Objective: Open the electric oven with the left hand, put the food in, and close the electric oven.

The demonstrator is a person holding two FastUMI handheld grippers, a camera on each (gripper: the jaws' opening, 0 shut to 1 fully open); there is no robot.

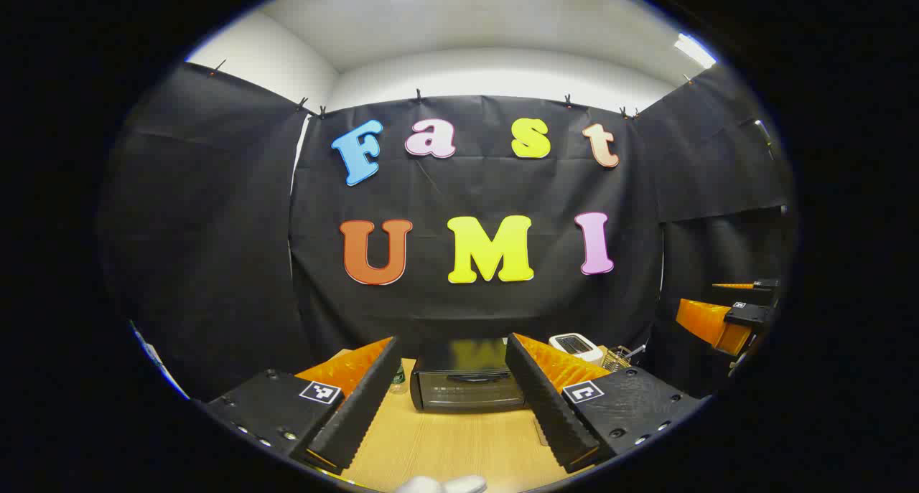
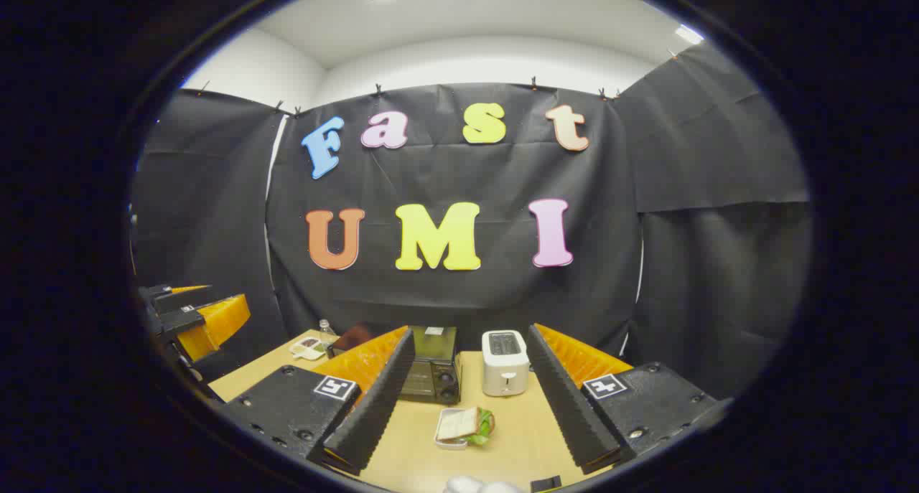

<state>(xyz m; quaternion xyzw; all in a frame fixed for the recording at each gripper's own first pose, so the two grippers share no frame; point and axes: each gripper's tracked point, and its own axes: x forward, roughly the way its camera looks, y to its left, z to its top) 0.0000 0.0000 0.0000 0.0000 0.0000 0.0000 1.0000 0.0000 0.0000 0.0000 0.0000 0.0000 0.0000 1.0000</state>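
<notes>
In the left gripper view a black electric oven (image 1: 467,385) stands on the wooden table, door closed, straight ahead between the fingers of my left gripper (image 1: 451,435), which is open and well short of it. In the right gripper view the oven (image 2: 431,371) sits partly behind my left finger. A sandwich on a small white plate (image 2: 463,426) lies on the table between the fingers of my open right gripper (image 2: 467,435), which holds nothing. The other gripper (image 1: 725,317) shows at the right edge of the left view, and at the left edge of the right view (image 2: 194,317).
A white toaster (image 2: 505,362) stands right of the oven, also seen at the back as the toaster (image 1: 576,346). A small bottle (image 2: 327,331) and a little dish (image 2: 307,346) sit at the table's far left. Bare wooden tabletop (image 1: 452,450) lies before the oven.
</notes>
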